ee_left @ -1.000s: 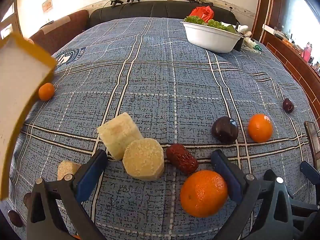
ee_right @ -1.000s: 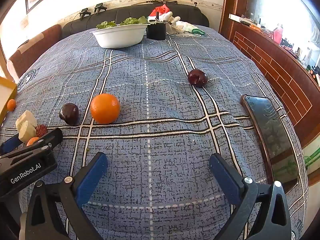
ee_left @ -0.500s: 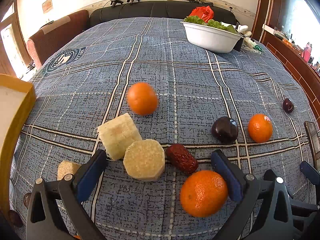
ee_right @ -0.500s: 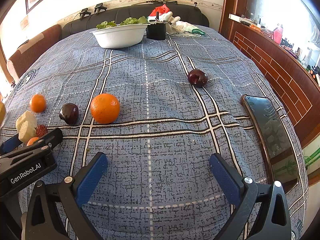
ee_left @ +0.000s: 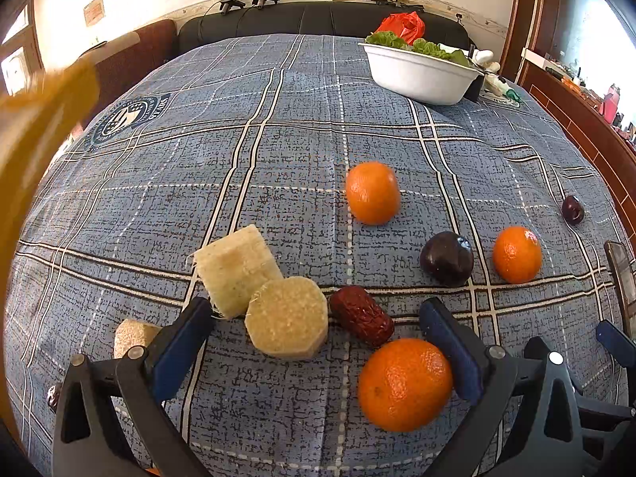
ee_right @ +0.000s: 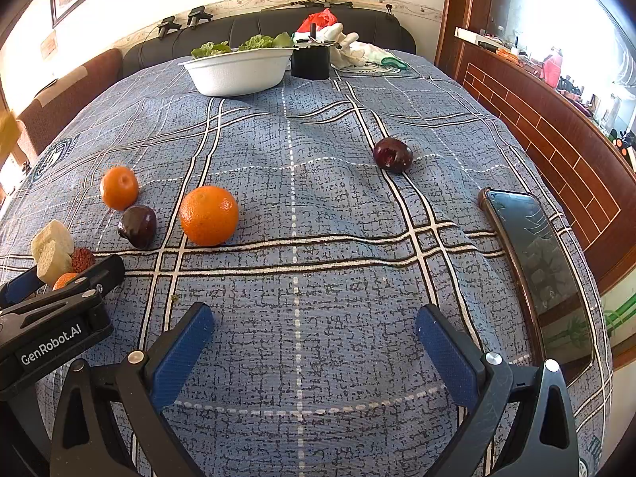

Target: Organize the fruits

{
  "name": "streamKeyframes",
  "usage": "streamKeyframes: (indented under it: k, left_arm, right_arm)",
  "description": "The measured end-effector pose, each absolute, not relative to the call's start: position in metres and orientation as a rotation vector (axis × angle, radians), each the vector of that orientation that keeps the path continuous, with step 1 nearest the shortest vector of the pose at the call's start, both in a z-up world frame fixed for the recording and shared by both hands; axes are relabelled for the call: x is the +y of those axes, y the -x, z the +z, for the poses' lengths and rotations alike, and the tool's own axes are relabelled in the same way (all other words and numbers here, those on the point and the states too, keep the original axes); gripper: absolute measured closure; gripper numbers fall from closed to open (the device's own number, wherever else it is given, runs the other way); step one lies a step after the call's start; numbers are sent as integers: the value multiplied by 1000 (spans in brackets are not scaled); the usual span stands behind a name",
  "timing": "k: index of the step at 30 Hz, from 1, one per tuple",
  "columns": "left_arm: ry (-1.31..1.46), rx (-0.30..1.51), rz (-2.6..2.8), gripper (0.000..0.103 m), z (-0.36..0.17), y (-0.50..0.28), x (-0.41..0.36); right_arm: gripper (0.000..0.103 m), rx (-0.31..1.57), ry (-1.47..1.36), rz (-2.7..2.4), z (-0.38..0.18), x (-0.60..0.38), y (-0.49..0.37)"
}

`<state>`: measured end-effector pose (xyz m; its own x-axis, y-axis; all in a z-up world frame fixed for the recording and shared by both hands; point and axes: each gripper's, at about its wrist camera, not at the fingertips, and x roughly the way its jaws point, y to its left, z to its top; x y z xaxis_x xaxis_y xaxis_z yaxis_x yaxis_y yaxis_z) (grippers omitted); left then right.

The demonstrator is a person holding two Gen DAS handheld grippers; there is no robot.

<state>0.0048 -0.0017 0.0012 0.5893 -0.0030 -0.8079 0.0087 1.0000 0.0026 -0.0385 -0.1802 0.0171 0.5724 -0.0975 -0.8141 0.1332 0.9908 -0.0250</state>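
phone [ee_right: 536,270] plain in right view only; third sugarcane piece [ee_left: 133,336] left view only

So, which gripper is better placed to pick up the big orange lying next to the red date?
The left gripper, probably. Its jaws are open and the big orange lies just inside its right finger, beside the red date. The right gripper is also open, but only bare cloth lies between its fingers.

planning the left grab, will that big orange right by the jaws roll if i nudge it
Probably yes. The orange is round and sits loose on flat cloth, so a sideways nudge would likely send it rolling. Its skin looks firm and dimpled, so the pads should grip it without slipping. It sits nearer the right pad, so centre the open jaws first.
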Motion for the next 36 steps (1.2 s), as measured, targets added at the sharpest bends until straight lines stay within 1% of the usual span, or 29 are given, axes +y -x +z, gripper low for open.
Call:
streamKeyframes:
  k: [36]
  left_arm:
    - [-6,940,-7,0,0,-1,0]
  right_arm:
    - [0,952,-41,-135,17,-180,38]
